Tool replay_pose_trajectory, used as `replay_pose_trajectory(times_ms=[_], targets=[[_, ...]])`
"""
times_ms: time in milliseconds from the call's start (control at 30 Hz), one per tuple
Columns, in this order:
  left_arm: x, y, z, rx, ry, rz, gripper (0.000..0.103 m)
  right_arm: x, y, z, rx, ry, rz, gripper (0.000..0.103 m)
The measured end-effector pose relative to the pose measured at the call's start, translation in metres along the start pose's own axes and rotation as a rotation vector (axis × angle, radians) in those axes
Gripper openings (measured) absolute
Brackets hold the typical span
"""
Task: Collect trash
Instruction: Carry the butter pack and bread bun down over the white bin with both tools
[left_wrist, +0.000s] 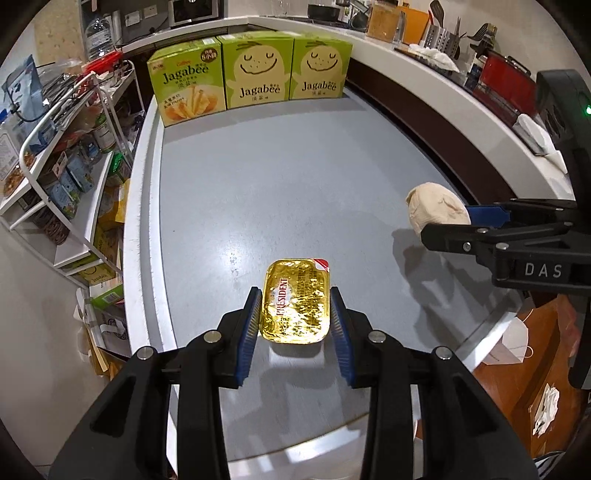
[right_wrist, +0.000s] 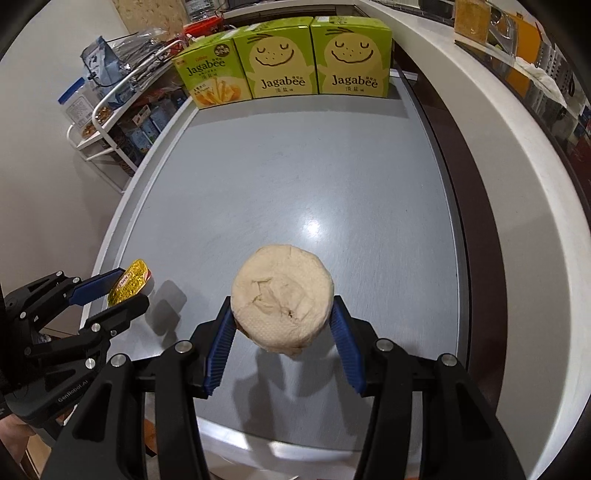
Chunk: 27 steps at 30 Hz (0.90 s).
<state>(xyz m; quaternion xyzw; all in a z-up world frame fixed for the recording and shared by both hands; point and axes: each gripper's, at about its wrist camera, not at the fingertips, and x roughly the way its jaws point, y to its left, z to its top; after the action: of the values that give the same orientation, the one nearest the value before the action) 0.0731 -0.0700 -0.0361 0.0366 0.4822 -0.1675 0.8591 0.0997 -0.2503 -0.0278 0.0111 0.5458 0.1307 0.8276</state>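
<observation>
A gold foil butter pack marked PRESIDENT is clamped between the blue pads of my left gripper, lifted a little above the grey table. My right gripper is shut on a beige roll of tissue paper, also held off the table with its shadow below. In the left wrist view the tissue roll and the right gripper sit at the right. The right wrist view shows the butter pack in the left gripper at the lower left.
Three green Jagabee boxes stand in a row at the table's far edge. A white wire rack with groceries stands left of the table. A raised white counter with utensils runs along the right. A brown paper bag is below right.
</observation>
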Motion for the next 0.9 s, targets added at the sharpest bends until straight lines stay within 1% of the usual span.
replay_pose_trajectory(times_ms=[200,500,633,900], targets=[[-0.020,-0.003,-0.005,0.001,-0.033,-0.005,0.038,-0.016,0.008,-0.006,-0.022,-0.025,0.020,0.050],[-0.052,-0.011,-0.026,0.017,-0.055,-0.030,0.038,-0.054,0.022,-0.028,-0.058,-0.058,0.093,0.050],[-0.065,-0.016,-0.042,0.020,-0.045,-0.040,0.038,-0.068,0.028,-0.045,-0.080,-0.051,0.115,0.050],[-0.079,-0.024,-0.075,0.028,-0.005,-0.045,0.038,-0.079,0.038,-0.081,-0.124,0.007,0.138,0.050]])
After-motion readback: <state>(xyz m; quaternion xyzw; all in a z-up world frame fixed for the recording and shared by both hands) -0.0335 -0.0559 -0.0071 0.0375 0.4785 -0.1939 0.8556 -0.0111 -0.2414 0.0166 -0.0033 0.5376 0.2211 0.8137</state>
